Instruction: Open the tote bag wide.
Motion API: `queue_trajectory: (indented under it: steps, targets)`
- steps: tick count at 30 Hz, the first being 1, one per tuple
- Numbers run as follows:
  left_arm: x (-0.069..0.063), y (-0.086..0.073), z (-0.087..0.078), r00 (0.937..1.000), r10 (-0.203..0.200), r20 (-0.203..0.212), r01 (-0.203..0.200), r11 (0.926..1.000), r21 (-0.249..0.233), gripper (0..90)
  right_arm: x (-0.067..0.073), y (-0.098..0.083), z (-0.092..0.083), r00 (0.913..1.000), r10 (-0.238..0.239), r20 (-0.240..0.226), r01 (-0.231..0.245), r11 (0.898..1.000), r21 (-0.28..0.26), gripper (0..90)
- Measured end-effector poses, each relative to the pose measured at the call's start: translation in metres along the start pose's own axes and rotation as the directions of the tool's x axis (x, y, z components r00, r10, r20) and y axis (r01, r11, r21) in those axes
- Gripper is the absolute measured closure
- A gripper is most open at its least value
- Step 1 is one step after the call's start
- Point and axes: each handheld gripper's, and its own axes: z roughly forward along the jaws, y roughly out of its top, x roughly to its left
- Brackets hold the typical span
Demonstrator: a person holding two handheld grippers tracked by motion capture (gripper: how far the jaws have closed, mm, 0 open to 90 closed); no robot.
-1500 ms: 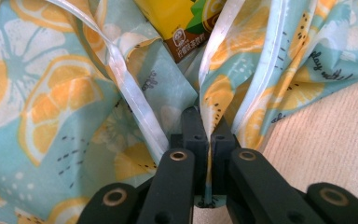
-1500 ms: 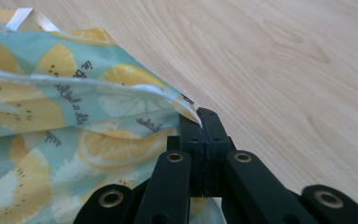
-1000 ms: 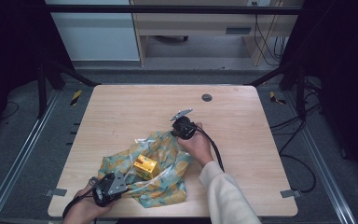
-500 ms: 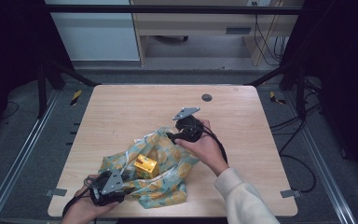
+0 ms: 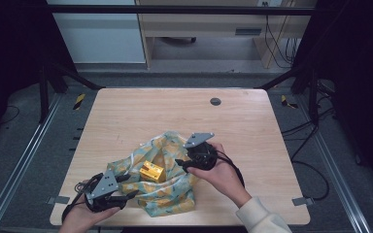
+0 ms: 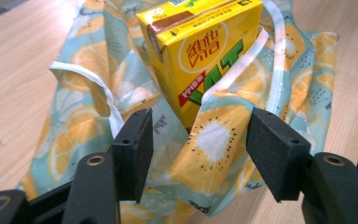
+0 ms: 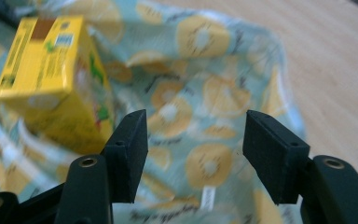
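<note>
Left tool [image 6: 193, 154]: jaws standing apart, gripping nothing, a raised fold of the cloth lying between them; in the high view it is sitting at the near left edge of the bench [image 5: 126, 116].
Right tool [image 7: 193, 154]: jaws gaping wide, nothing between them, pointing at the cloth from its right side.
Drink carton [image 5: 151, 171]: yellow, sitting on the middle of the cloth, just beyond the left tool's jaws.
Cloth [image 5: 170, 194]: pale blue with a citrus-slice print and white trim, lying crumpled on the near half of the bench.
</note>
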Motion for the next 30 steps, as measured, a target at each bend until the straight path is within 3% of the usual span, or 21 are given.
queue_trajectory:
  steps: [8, 13, 15, 18, 20, 21, 23, 26, 27, 28, 30]
  targets:
    - [0.001, 0.004, 0.002, 0.9997, -0.013, 0.019, 0.014, 0.9997, -0.018, 30.9, 0.020, -0.031, 0.001, 0.9981, -0.004, -0.062, 0.006, 1.000, 0.026, 35.1]
    - [0.008, 0.010, -0.003, 0.9981, -0.061, -0.007, 0.060, 0.9950, -0.079, 28.3, 0.028, -0.044, 0.005, 0.9982, -0.017, -0.058, 0.021, 0.998, 0.054, 33.4]
    - [0.014, 0.013, -0.003, 0.9963, -0.076, -0.040, 0.073, 0.9935, -0.088, 32.6, 0.033, -0.049, 0.007, 0.9968, -0.031, -0.074, 0.036, 0.997, 0.061, 31.2]
    - [0.024, 0.017, 0.007, 0.9879, -0.094, -0.123, 0.091, 0.9954, -0.032, 33.1, 0.038, -0.052, 0.010, 0.9939, -0.036, -0.104, 0.042, 0.998, 0.054, 30.0]
    - [0.032, 0.014, 0.021, 0.9788, -0.115, -0.170, 0.120, 0.9926, 0.021, 29.4, 0.045, -0.055, 0.017, 0.9925, -0.046, -0.113, 0.054, 0.996, 0.064, 26.3]
    - [0.032, 0.014, 0.021, 0.9788, -0.115, -0.170, 0.120, 0.9926, 0.021, 27.7, 0.045, -0.055, 0.017, 0.9925, -0.046, -0.113, 0.054, 0.996, 0.064, 26.3]
    - [0.034, 0.009, 0.029, 0.9768, -0.115, -0.180, 0.129, 0.9894, 0.067, 26.3, 0.047, -0.057, 0.021, 0.9923, -0.048, -0.114, 0.057, 0.995, 0.076, 24.3]
    - [0.035, 0.000, 0.035, 0.9808, -0.120, -0.154, 0.138, 0.9841, 0.112, 26.3, 0.050, -0.061, 0.025, 0.9911, -0.045, -0.125, 0.059, 0.992, 0.107, 25.9]
    - [0.035, -0.002, 0.037, 0.9829, -0.111, -0.147, 0.130, 0.9831, 0.128, 34.2, 0.052, -0.064, 0.026, 0.9896, -0.059, -0.131, 0.075, 0.990, 0.118, 33.0]
    - [0.035, -0.004, 0.038, 0.9856, -0.098, -0.137, 0.118, 0.9832, 0.139, 34.2, 0.052, -0.064, 0.026, 0.9896, -0.059, -0.131, 0.075, 0.990, 0.118, 33.0]
    - [0.034, -0.007, 0.041, 0.9875, -0.086, -0.133, 0.107, 0.9812, 0.161, 41.2, 0.054, -0.067, 0.026, 0.9882, -0.076, -0.133, 0.093, 0.987, 0.132, 41.6]
